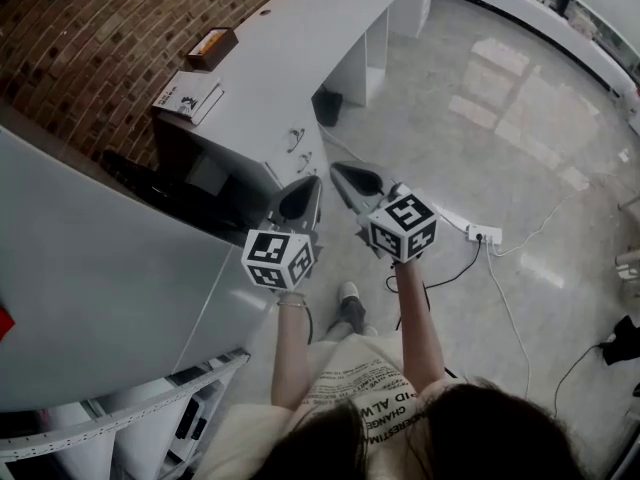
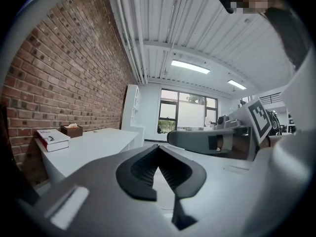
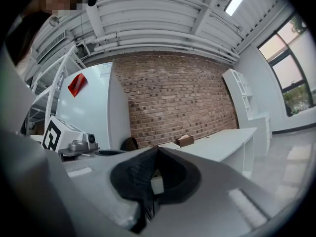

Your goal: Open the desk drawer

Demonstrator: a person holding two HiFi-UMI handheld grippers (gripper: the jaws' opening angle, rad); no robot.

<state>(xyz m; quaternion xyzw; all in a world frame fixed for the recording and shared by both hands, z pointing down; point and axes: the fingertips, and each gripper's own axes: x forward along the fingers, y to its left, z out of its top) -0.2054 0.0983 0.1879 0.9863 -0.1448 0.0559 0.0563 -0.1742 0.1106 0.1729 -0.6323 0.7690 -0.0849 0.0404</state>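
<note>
White desk drawers stand closed in the head view, left gripper and right gripper near but short of them; left gripper view shows jaws pinched together, empty; right gripper view likewise; opening judged entirely outstanding.

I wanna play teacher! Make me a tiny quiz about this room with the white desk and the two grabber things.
1. True or false: the tissue box stands on top of the desk.
2. Pick one. What lies on the desk near the tissue box, at the end with the drawers?
A. a book
B. a laptop
C. a teapot
3. Fill the gap: the right gripper has its jaws ____ with nothing between them.

Key: 1 true. 2 A. 3 shut.
</note>
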